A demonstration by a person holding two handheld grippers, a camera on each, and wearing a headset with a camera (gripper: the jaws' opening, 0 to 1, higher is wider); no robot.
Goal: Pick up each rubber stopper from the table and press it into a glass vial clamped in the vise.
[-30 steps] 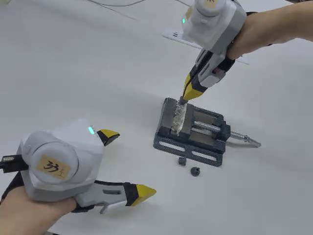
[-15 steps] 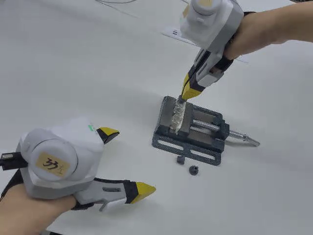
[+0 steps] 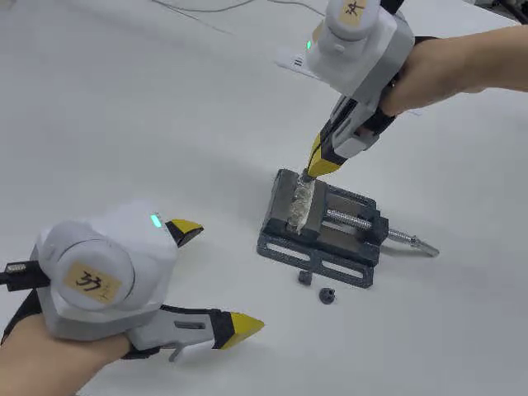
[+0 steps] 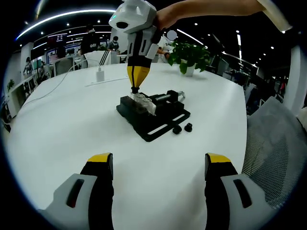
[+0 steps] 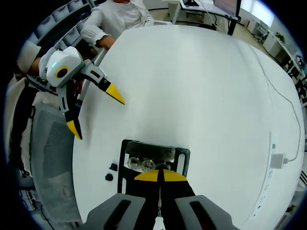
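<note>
Partway. Pressing rubber stopper (image 4: 135, 89) into glass vial (image 3: 300, 203), right gripper (image 3: 308, 172) pinched on it; left gripper (image 3: 221, 275) spread wide. Unseated: two loose stoppers (image 3: 328, 294) at vise's (image 3: 280, 246) 6 o'clock.

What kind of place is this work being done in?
Probably an open-plan office: a large white table, a mesh office chair beside it, a potted plant at its far edge, and long ceiling lights overhead.
</note>
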